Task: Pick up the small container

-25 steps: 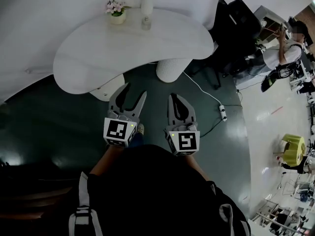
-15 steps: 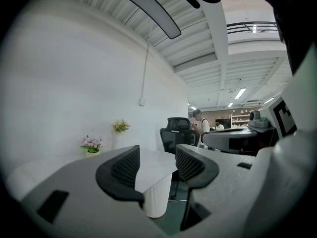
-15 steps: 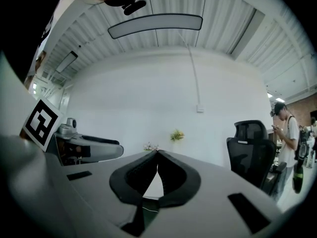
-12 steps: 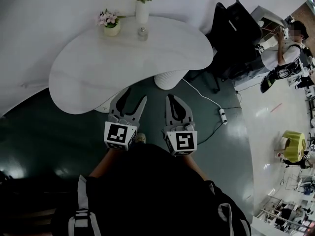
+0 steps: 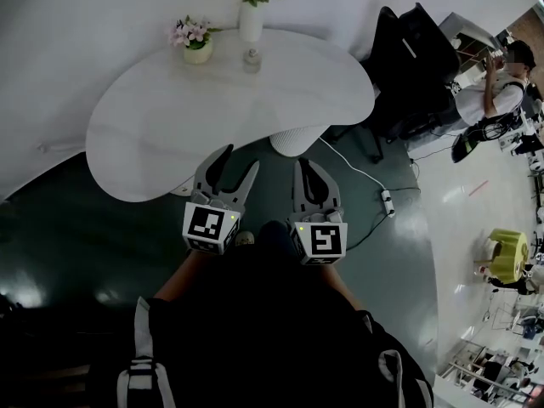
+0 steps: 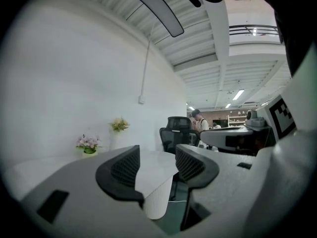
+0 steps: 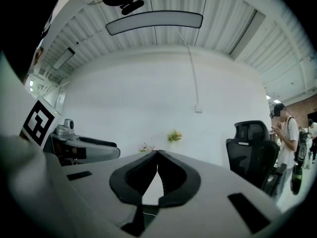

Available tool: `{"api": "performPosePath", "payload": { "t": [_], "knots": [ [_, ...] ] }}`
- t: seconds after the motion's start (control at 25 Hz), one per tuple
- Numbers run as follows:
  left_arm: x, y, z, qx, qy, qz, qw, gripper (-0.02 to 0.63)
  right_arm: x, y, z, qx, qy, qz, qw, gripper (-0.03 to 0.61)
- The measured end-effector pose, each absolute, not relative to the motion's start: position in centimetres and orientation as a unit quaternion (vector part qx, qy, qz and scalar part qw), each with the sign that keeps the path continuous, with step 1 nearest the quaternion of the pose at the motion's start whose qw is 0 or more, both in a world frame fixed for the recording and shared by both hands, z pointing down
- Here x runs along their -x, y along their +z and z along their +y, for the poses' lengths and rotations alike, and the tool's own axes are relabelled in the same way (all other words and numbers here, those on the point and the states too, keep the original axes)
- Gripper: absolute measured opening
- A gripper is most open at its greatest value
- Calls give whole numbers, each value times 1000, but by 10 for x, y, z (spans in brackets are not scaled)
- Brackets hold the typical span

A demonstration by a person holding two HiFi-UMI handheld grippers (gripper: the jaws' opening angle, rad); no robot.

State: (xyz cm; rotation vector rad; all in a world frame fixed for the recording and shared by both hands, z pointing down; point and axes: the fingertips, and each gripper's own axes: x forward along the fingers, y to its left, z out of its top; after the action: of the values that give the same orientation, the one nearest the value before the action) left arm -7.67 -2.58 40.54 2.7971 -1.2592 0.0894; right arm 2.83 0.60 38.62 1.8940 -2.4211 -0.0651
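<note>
The small container (image 5: 252, 58), a little clear jar, stands at the far side of the white curved table (image 5: 170, 126), between a pot of pink flowers (image 5: 197, 42) and a white vase of yellow flowers (image 5: 252, 8). My left gripper (image 5: 239, 158) hovers at the table's near edge, open, nothing between its jaws. My right gripper (image 5: 308, 163) hangs beside it over the dark floor, shut and empty. In the left gripper view, the left gripper (image 6: 156, 155) points at the table, with the pink flowers (image 6: 89, 144) far off. The right gripper (image 7: 157, 152) shows its jaws closed together.
The table's ribbed white pedestal (image 5: 297, 138) stands just ahead of the grippers. A black office chair (image 5: 408, 58) is at the right, a person (image 5: 501, 87) stands beyond it. A power strip (image 5: 387, 200) with a white cable lies on the floor. A white wall backs the table.
Both grippers have edged slightly forward toward the table's near edge. Their jaws stand the same as before.
</note>
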Motion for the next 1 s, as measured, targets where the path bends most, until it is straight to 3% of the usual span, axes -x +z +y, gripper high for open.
{"api": "performPosePath", "payload": {
  "t": [0.52,1.0],
  "knots": [
    [63,409,-72,-913,29,-406,36,225,-37,380,-46,-606,-21,-795,19,23],
    [44,415,-177,-891,21,-451,55,225,-67,386,-164,-574,-10,-818,32,23]
  ]
}}
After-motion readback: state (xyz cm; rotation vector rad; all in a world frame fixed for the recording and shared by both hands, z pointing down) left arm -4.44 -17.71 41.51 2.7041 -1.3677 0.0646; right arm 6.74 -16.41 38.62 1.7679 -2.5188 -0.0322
